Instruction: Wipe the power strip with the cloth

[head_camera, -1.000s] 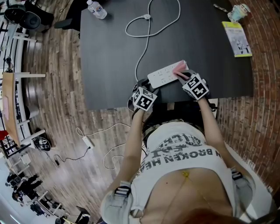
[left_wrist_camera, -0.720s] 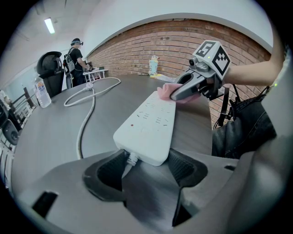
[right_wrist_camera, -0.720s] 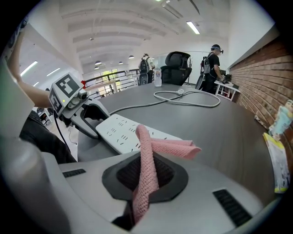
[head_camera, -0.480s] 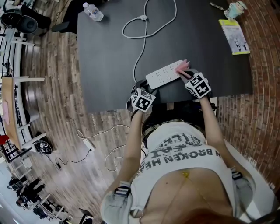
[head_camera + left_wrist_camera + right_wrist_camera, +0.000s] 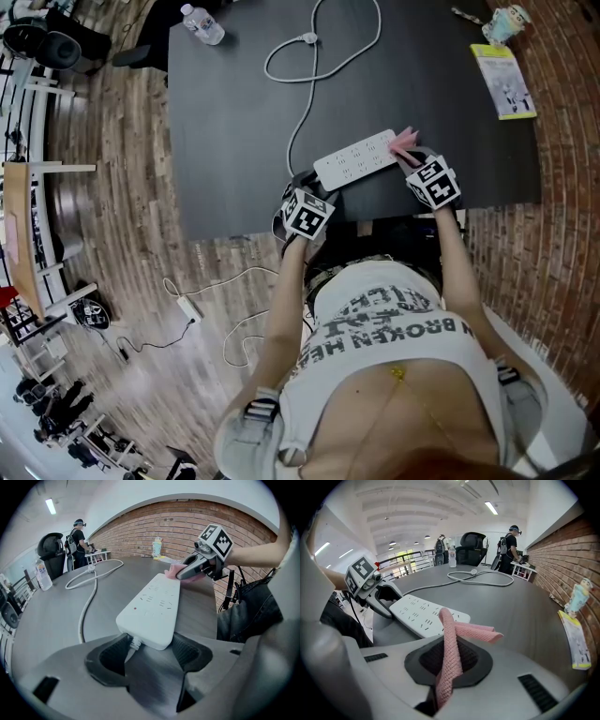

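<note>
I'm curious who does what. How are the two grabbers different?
The left gripper holds the power strip at its cord end, jaws wide; the right gripper pinches the pink cloth, jaws nearly shut. Left is by the table edge; right is at the strip's other end. Both wear marker cubes.

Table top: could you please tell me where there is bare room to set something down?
Bare: the table at its left part, between bottle, cable and near edge; also the stretch between cable and booklet. Crowded: the near edge, where left gripper, right gripper, cloth and power strip meet.
</note>
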{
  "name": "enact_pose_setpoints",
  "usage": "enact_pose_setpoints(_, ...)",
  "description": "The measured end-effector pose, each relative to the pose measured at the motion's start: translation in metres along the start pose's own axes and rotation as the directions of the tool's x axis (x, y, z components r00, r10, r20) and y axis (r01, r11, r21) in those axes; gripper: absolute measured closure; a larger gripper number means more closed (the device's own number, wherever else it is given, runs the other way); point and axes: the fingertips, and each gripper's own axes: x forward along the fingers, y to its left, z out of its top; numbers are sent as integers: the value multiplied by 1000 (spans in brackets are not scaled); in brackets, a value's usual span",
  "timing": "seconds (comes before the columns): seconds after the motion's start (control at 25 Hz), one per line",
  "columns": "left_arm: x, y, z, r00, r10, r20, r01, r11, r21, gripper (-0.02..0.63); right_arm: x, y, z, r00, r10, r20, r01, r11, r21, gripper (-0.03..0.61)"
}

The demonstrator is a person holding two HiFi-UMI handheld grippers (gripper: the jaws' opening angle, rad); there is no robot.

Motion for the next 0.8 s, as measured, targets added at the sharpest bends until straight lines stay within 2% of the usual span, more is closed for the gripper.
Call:
enact_pose_setpoints(0.16, -1, 1, 0, 1000, 0, 1, 0, 1000, 3, 334, -3, -16, -13, 998, -48, -41, 49, 998, 32, 563)
enact_pose_setpoints(0.24, -1, 1, 0, 1000, 1, 2, -1, 1000, 1, 334, 1, -19, -33, 989, -66, -134, 66, 998, -9, 563)
enact_pose_setpoints(0.32, 0, 0, 0, 1000, -1, 1, 1, 1000, 1, 334, 1, -19, -49, 983, -82, -165, 77, 996, -36, 562)
enact_pose_setpoints(0.52, -1, 1, -1, 1000, -1, 2, 1, 1000, 2, 334, -7, -20, -43, 997, -54, -61, 58, 996, 75, 561)
enact_pose_setpoints(0.72, -1, 1, 0, 1000, -9, 29, 8, 1000, 17, 334, -12, -20, -23, 999, -31, 42, 26, 994, 106, 562)
enact_pose_setpoints(0.8, -5, 1, 1, 998, -20, 57, 19, 1000, 17, 336, -16, -17, -10, 995, -14, 99, 5, 996, 92, 562)
